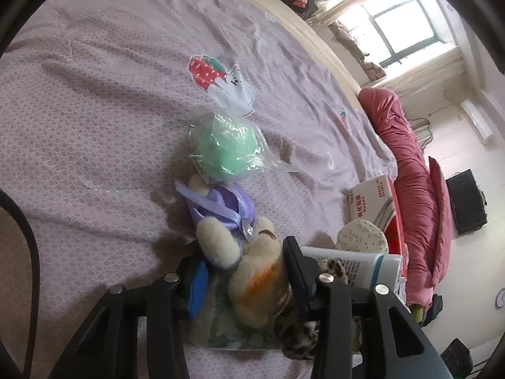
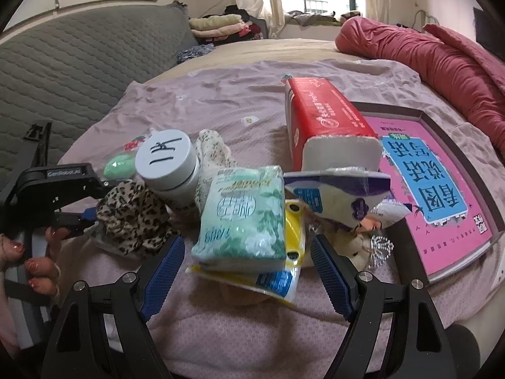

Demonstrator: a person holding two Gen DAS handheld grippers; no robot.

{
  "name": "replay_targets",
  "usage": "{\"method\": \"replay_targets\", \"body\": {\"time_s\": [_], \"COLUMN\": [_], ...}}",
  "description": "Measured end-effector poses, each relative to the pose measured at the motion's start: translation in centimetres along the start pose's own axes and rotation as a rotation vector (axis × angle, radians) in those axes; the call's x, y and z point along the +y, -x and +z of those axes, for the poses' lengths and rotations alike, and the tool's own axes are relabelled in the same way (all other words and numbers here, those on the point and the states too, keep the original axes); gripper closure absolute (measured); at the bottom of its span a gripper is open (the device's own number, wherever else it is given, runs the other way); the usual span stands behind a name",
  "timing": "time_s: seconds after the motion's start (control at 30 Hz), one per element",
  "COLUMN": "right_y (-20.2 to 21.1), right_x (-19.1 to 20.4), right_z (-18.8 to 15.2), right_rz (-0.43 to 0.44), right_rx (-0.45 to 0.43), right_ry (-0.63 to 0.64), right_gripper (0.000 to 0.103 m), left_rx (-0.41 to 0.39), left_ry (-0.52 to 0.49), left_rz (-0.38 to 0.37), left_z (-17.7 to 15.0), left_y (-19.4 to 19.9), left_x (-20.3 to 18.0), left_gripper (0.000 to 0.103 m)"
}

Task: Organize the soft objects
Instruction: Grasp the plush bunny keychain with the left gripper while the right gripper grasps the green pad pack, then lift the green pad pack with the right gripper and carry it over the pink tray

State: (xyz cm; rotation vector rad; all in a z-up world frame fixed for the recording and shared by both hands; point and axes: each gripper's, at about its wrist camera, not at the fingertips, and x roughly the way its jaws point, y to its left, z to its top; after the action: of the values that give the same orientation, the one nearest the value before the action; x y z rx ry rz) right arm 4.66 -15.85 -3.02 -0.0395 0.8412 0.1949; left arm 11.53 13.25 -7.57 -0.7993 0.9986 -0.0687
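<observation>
While the right gripper (image 2: pixel 247 271) was held wide open and empty, a cream, orange-patched plush toy (image 1: pixel 258 287) was clamped by the left gripper (image 1: pixel 246 278).

Two close downward views, shared bed (image 1: pixel 94 94).

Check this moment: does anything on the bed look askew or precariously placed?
Yes. The red tissue box leans tilted over the pile, and the green tissue pack sits crooked on a yellow packet. The jar also tips sideways against the leopard cloth.
</observation>
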Motion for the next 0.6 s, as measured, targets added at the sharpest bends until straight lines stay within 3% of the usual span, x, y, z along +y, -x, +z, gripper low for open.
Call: {"method": "replay_targets", "body": {"time_s": [0.2, 0.4, 0.6], "right_y": [-0.7, -0.7, 0.5], "right_x": [0.4, 0.4, 0.0], "right_z": [0.6, 0.6, 0.7], "right_rz": [-0.060, -0.033, -0.015], "right_rx": [-0.039, -0.037, -0.073], "right_ry": [0.041, 0.070, 0.068], "right_gripper": [0.020, 0.046, 0.049], "left_rx": [-0.014, -0.036, -0.082], "left_ry": [-0.009, -0.036, -0.079], "left_rz": [-0.028, -0.034, -0.035], "left_z": [-0.2, -1.1, -2.0], "left_y": [0.8, 2.7, 4.7], "left_x": [0.0, -0.2, -1.2], "left_gripper": [0.060, 0.060, 0.060]}}
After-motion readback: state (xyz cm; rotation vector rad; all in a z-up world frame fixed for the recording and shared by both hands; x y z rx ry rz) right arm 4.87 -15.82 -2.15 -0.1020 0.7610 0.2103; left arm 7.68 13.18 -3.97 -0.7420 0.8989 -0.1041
